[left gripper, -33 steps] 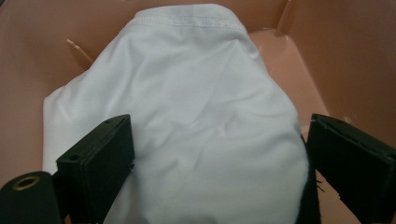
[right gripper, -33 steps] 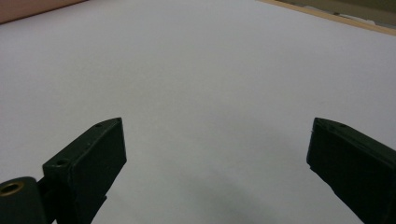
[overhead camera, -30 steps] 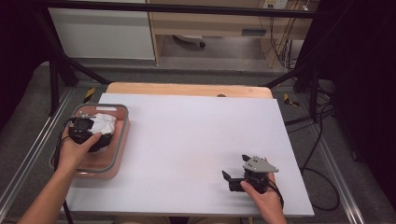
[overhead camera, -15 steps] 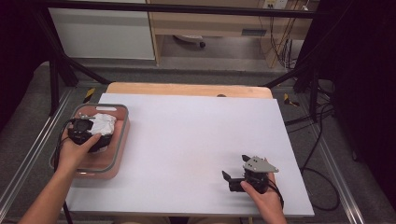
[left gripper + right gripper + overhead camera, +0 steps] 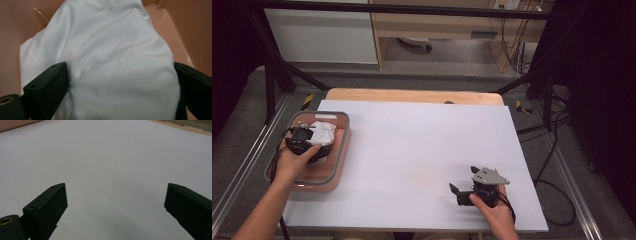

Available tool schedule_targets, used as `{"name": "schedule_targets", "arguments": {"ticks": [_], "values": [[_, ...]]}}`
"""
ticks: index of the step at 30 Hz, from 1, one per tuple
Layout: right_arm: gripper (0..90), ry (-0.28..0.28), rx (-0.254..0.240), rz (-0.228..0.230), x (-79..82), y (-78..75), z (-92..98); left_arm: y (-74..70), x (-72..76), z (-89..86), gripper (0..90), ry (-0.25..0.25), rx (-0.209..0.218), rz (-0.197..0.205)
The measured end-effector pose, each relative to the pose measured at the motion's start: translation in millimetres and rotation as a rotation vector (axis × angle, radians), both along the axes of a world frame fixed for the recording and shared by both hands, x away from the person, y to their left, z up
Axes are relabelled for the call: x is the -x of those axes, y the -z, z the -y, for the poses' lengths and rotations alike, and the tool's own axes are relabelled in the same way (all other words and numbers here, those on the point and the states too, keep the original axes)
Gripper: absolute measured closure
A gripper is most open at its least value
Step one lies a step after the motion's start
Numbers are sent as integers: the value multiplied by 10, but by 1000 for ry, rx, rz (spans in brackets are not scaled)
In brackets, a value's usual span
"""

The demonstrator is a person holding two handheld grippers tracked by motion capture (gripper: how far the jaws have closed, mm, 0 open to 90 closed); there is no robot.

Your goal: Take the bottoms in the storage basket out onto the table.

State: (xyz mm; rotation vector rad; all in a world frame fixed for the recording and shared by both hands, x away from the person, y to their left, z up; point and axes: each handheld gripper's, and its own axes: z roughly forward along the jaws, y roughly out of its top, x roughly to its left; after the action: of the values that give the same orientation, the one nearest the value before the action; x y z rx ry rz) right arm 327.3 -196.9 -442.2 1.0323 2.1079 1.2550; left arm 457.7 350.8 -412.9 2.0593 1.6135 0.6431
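The person's left gripper [image 5: 307, 142] is down inside the shallow salmon-pink plastic bin with a grey rim [image 5: 343, 131] at the left edge of the white table [image 5: 422, 150]. A crumpled white cloth [image 5: 105, 55] lies on the floor of that bin, and the 2 black jaws stand wide on either side of it. They have just been opening, and the cloth bulges between them without being pinched, so I read it as released rather than gripped.

The right gripper [image 5: 462, 192] rests low on the bare table near the front right, well apart from the bin, its jaws spread with nothing between them.

From where I stand, the risk lies in the lift-off. The fabric folds crowd against the inner face of the left-hand jaw, and a fold could snag on a jaw corner and ride up with the gripper, dragging the cloth over the rim. If the aim is instead a fresh grip, closing on just 1 loose fold would likely let the rest slump out. The light bin might also shift if a jaw catches its wall.
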Motion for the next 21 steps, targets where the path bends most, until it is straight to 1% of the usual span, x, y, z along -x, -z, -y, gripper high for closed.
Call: {"name": "schedule_targets", "arguments": {"ticks": [11, 21], "values": [[49, 1, -1, -2, -3, 4, -2, 13, -11, -3, 28, -3, 10, -13], [49, -1, 0, -9, -3, 8, -4, 20, -16, 1, 28, -10, 6, -20]]}}
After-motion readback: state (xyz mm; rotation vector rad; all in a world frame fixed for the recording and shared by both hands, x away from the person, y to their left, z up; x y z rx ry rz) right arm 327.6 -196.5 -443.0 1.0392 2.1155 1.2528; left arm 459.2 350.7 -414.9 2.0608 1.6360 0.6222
